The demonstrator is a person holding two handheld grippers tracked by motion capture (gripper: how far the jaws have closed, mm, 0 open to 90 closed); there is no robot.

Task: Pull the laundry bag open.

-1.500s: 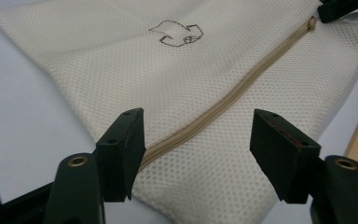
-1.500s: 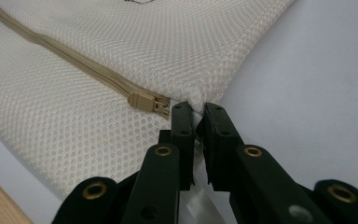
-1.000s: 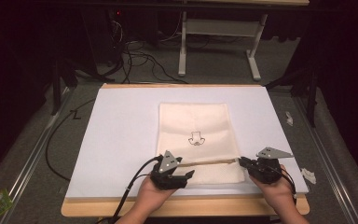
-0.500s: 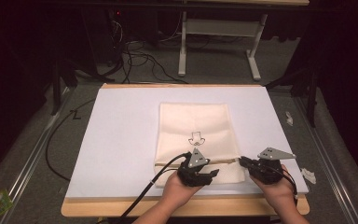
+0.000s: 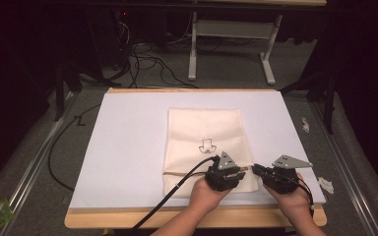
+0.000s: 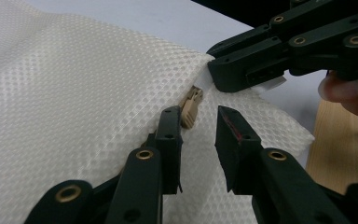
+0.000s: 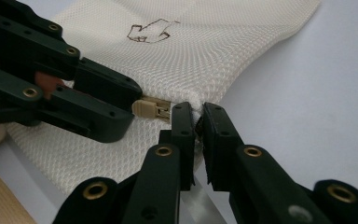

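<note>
Wide bare white board (image 5: 128,147) left of mesh bag (image 5: 204,123); right edge crowded by 2 grippers, nearly touching.

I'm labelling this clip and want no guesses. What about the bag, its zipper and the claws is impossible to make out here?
- Drawing on the bag: too small in the high view, cut by the top edge in the right gripper view.
- Zipper pull: hidden under the left claw in the high view.
- Right claw: whether cloth sits between its near-closed jaws.
- Zipper's length: too thin.

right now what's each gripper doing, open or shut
left gripper: open, fingers either side of the zipper pull, not gripping it
right gripper: shut on the mesh bag's edge
</note>
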